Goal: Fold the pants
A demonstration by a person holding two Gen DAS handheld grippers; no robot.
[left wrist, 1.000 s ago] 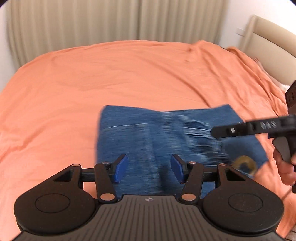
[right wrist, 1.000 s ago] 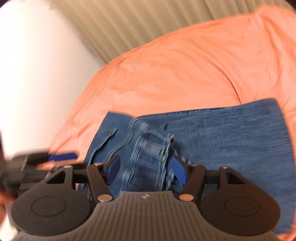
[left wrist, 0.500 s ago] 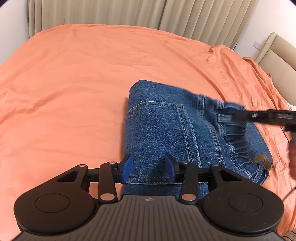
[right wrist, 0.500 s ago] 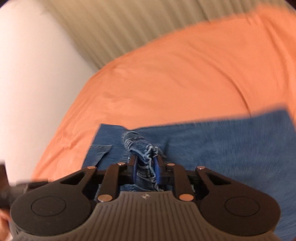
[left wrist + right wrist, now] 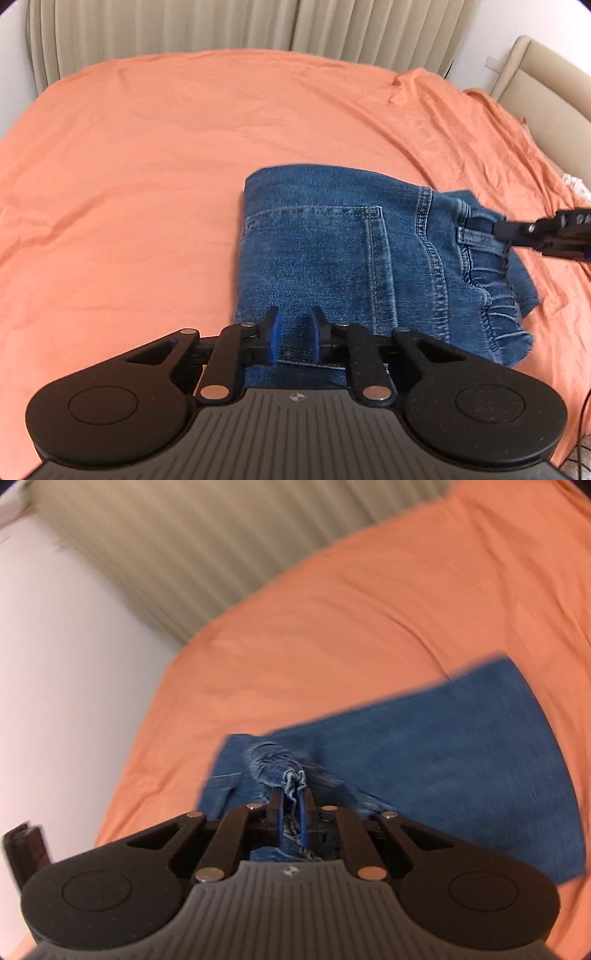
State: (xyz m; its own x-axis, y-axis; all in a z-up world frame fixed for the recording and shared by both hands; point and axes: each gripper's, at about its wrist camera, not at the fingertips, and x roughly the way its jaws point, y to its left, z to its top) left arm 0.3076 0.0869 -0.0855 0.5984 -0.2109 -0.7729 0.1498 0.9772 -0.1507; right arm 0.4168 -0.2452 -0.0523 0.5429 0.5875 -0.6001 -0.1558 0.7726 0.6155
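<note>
Nearest, low in the left wrist view, the left claw [image 5: 294, 334] is closing over the near edge of the folded jeans [image 5: 332, 258], denim lying between its blue pads, not visibly pressed. Beyond it, the jeans are lying at centre right on the orange bed [image 5: 147, 166]. Farther right, the right claw [image 5: 498, 227] is clenching the bunched waistband; its own view shows fabric pinched between the pads [image 5: 280, 805]. Beige curtains [image 5: 184, 26] are hanging behind.

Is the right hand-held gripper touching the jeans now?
Touching. In the right wrist view the right hand-held gripper is shut on a bunched fold of the jeans; the denim sits pinched between its blue pads with no gap.
</note>
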